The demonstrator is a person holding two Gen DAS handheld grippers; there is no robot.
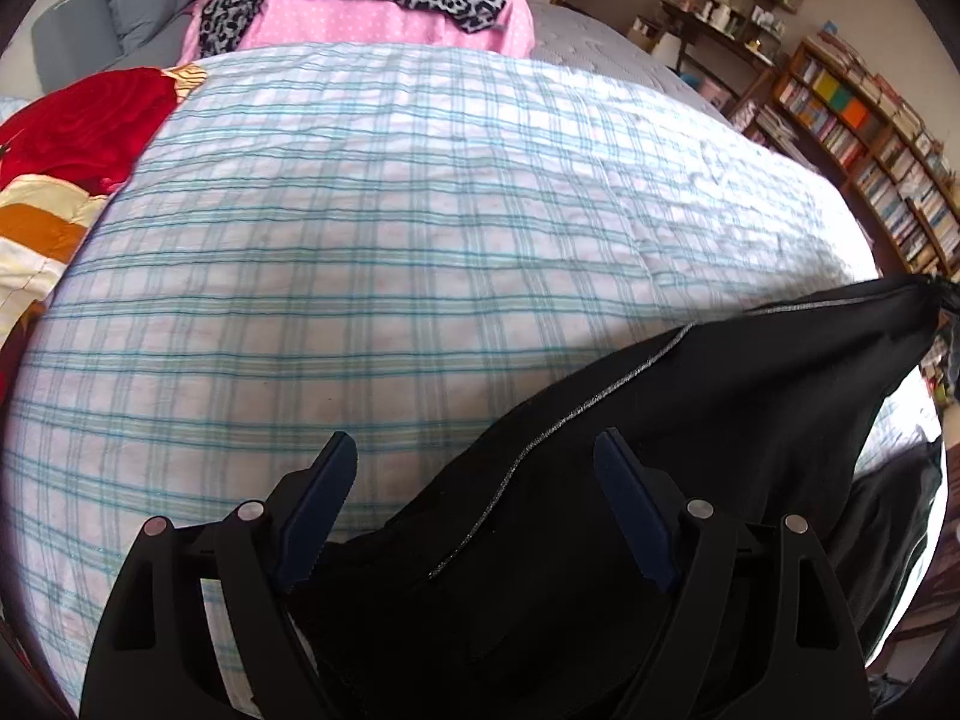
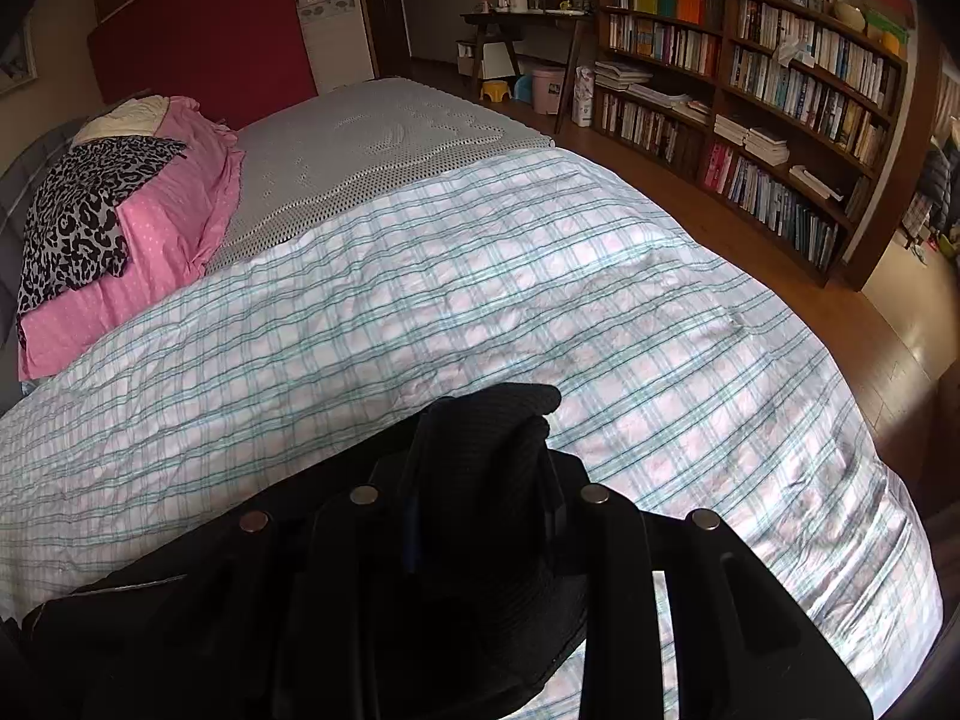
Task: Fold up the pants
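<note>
While the left gripper (image 1: 474, 468) gapes, the right gripper (image 2: 480, 456) seemingly pinches ribbed black pants (image 1: 690, 420) (bunched).

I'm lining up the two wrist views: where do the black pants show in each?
Left wrist: black pants at lower right, spreading under the open left gripper.
Right wrist: black pants at bottom centre, bunched in the right gripper.
Shared landmark: the pink pillow.
</note>
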